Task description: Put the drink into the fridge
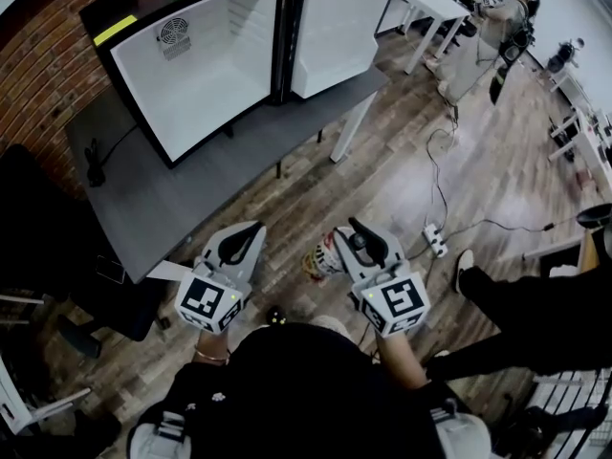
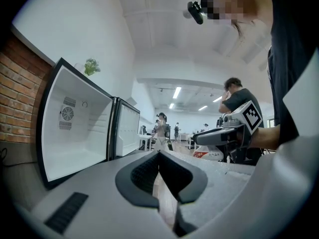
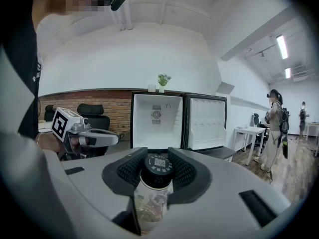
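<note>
The drink (image 3: 153,195), a clear bottle with a black cap and a printed label, stands upright between the pads of my right gripper (image 3: 158,172), which is shut on it. In the head view the right gripper (image 1: 352,247) holds the drink (image 1: 322,259) over the wooden floor, short of the table. The fridge (image 1: 206,65) stands on the dark table with its door (image 1: 339,32) swung wide, its white inside bare. My left gripper (image 1: 237,249) hangs beside the right one, shut with nothing in it (image 2: 159,156). The fridge (image 3: 157,121) lies straight ahead of the bottle.
The dark grey table (image 1: 191,199) bears the fridge, with a brick wall (image 1: 48,55) behind it. A power strip (image 1: 435,242) and cables lie on the floor. A person (image 1: 492,32) stands by a white table (image 1: 430,6). Black chairs (image 1: 38,256) are at the left.
</note>
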`<state>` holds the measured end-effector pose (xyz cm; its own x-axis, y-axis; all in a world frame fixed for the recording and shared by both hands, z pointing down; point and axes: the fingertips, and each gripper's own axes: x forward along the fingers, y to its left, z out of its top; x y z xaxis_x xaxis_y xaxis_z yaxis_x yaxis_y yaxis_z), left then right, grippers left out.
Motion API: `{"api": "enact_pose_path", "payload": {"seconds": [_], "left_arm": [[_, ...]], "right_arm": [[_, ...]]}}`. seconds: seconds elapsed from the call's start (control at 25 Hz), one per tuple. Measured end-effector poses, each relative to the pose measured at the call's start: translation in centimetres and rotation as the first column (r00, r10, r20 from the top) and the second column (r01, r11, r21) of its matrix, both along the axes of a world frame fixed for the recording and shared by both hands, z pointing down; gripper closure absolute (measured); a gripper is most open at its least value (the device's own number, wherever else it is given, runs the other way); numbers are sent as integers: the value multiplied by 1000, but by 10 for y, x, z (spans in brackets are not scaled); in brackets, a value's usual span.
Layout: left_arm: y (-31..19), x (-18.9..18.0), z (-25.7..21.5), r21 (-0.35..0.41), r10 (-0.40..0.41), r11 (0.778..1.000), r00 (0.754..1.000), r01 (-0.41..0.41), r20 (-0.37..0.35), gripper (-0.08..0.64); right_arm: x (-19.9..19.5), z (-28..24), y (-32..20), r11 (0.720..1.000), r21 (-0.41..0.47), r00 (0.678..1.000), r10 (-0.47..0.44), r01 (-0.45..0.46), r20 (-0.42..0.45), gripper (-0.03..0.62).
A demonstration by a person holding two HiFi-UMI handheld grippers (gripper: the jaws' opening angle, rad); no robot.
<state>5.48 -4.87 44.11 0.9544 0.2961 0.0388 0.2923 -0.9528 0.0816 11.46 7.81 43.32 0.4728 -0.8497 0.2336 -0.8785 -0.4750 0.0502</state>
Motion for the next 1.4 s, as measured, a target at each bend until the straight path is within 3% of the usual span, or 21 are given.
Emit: {"api": "enact_pose_path", "payload": {"seconds": [0.32, 0.52, 0.72, 1.4], "left_arm": [[-10, 19, -1, 4, -20, 1000, 1000, 20, 14, 557], [-43, 29, -3, 14, -129, 992, 991, 129, 22, 557], [-70, 45, -5, 25, -222, 975, 975, 221, 24, 557], [-120, 113, 5, 47, -392, 920, 917, 389, 77, 557]], "right_arm": [[24, 0, -11, 1000, -1, 1000, -18, 18, 14, 466], [48, -1, -43, 995, -1, 995, -100, 100, 30, 466], [78, -6, -81, 979, 37, 980, -199, 199, 9, 466], [160, 3, -161, 909, 57, 910, -414, 412, 33, 466]]}}
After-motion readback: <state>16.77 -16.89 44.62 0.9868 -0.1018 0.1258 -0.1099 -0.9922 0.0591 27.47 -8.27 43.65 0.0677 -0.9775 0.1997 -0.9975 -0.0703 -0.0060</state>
